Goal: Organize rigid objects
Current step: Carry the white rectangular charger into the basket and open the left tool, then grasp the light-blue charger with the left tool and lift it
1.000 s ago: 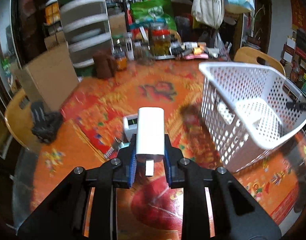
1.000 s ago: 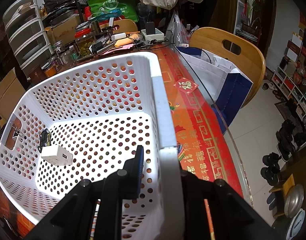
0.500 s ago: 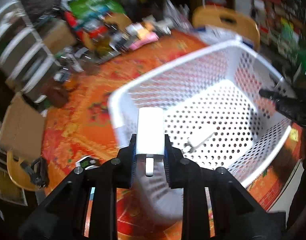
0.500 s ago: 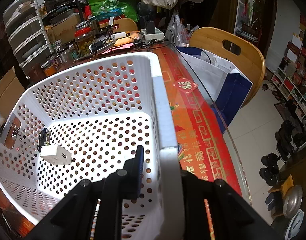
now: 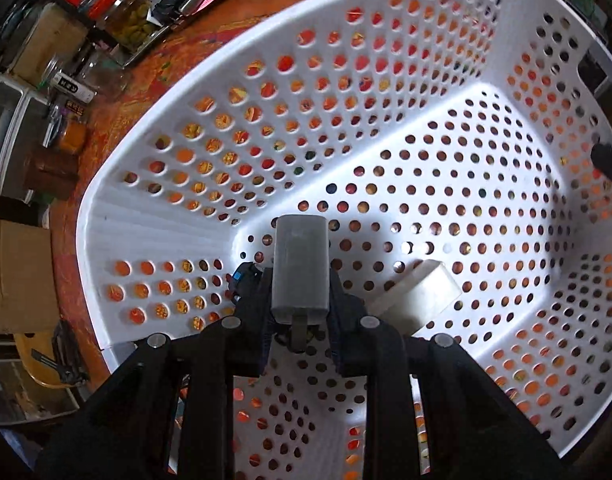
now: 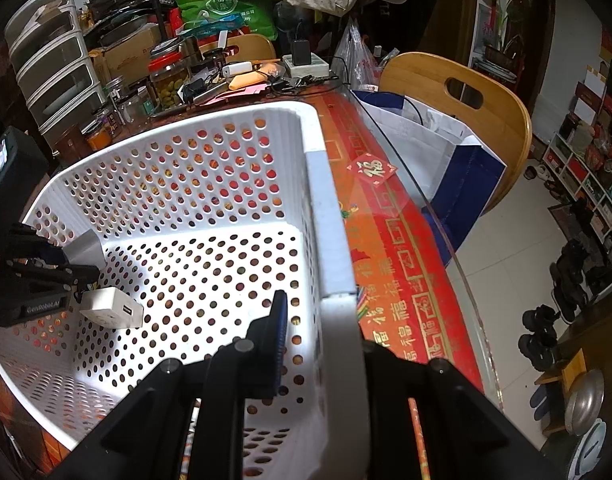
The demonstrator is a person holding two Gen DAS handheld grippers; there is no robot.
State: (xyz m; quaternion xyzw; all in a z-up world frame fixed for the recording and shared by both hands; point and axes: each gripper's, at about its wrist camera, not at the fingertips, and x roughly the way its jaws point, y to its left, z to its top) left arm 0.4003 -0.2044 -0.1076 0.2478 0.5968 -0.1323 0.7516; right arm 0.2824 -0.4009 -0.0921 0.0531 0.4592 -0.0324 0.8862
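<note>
My left gripper is shut on a white USB charger block and holds it inside the white perforated basket, just above the floor near the left wall. It also shows in the right wrist view. A second white charger lies on the basket floor beside it, also seen in the left wrist view. A small dark toy with a blue part sits behind the left finger. My right gripper is shut on the basket's right rim.
The basket stands on an orange-red patterned tablecloth under glass. Jars, cables and clutter crowd the table's far edge. A wooden chair with a white-blue bag stands to the right. A cardboard box is at left.
My left gripper has carried the charger from above the tablecloth over the basket rim and down inside the basket. The right gripper has kept its hold on the rim.
</note>
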